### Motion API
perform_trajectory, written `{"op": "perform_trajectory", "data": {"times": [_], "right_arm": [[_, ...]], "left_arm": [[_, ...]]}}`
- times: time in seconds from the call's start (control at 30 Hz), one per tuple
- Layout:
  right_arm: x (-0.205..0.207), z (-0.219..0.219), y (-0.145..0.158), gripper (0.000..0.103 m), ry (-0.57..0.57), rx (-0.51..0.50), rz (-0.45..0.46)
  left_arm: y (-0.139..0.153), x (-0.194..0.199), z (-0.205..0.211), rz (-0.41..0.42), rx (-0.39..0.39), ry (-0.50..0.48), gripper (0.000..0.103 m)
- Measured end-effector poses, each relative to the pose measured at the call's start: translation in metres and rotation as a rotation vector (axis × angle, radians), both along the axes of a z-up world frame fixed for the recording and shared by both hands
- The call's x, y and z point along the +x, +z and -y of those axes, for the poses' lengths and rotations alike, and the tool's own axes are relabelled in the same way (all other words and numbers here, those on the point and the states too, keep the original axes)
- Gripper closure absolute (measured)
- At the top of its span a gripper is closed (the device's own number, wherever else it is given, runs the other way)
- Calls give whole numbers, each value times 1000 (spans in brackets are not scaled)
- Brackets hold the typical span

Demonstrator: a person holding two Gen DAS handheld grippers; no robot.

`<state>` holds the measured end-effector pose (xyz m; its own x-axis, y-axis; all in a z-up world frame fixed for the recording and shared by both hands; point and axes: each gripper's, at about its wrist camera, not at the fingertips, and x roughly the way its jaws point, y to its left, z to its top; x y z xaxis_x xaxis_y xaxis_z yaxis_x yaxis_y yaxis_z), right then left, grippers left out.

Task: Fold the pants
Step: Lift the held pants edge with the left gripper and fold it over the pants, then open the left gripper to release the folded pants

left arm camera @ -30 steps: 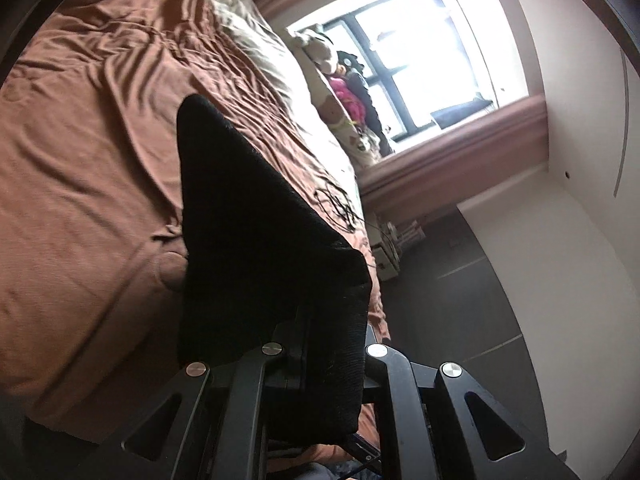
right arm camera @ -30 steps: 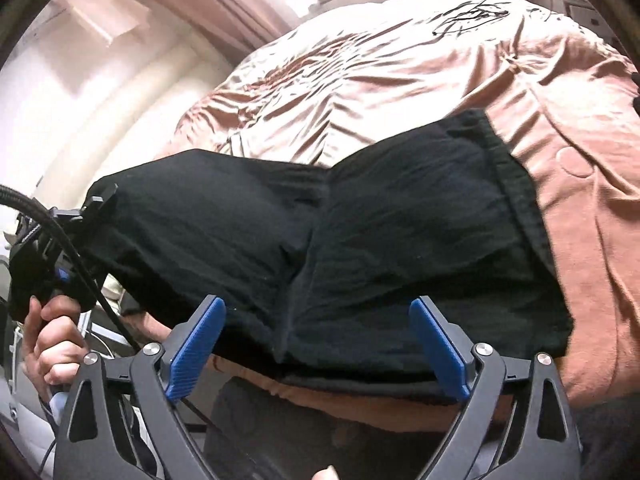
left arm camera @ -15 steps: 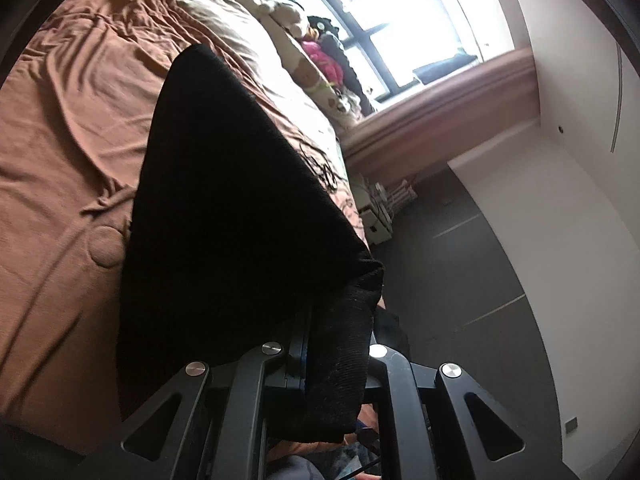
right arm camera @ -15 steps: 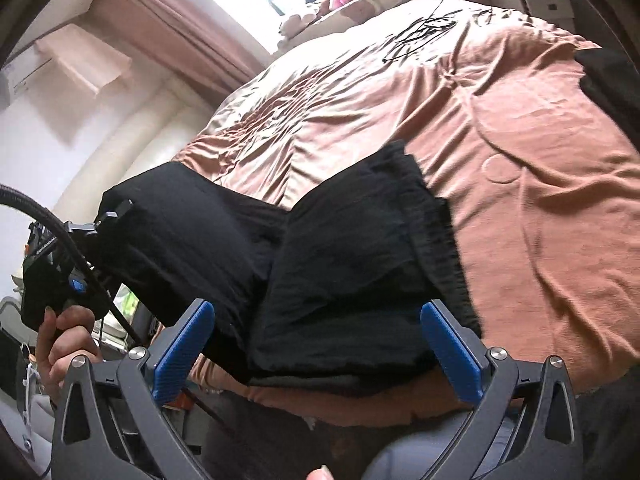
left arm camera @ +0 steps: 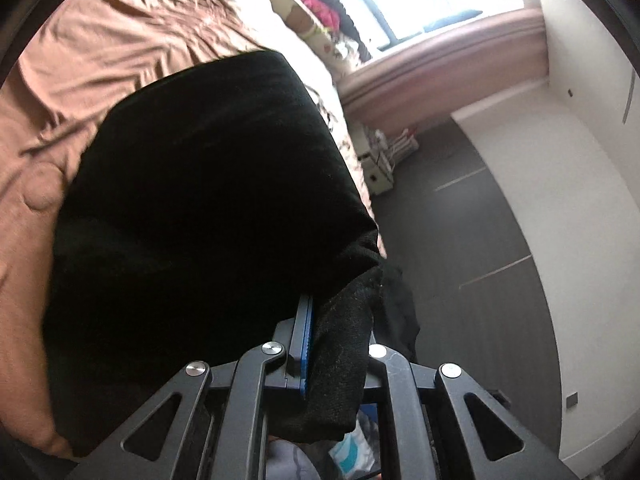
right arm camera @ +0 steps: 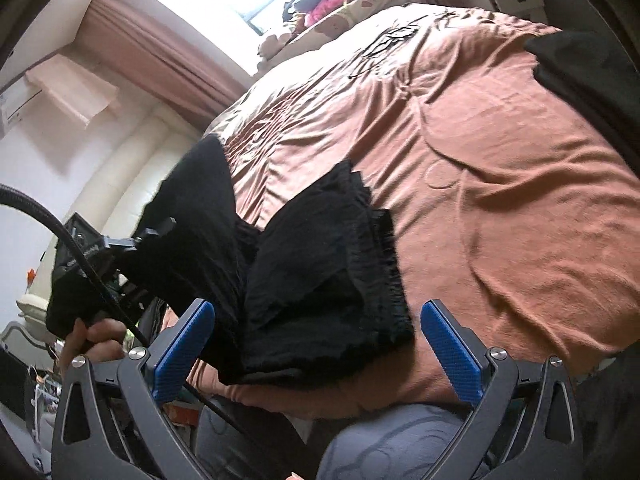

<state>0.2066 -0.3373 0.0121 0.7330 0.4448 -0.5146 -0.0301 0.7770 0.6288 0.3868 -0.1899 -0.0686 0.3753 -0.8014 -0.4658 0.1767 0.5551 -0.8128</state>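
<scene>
Pants: black pants (right arm camera: 320, 280) bunched on the near edge of the bed, one end lifted off toward nine o'clock.
Left claw: left claw (left arm camera: 336, 344) clenched on a fold of the pants, cloth draped over it and filling its view.
Right claw: right claw (right arm camera: 316, 344) spread wide after just opening, blue pads (right arm camera: 450, 344) flanking the heap, gripping nothing.
Bed: brown bedspread (right arm camera: 500, 160), rumpled; window at twelve o'clock.
</scene>
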Motion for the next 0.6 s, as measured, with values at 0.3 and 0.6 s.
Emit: {"op": "perform_trajectory", "data": {"times": [0.3,0.6], "right_arm": [[0,18,-13,0,-31,33,-31],[0,20,-16,0,-19,56,-27]], "left_arm": [[-35,-1,44,-83,68,-75,93],[-36,-2,65,-86,148,-110,86]]}}
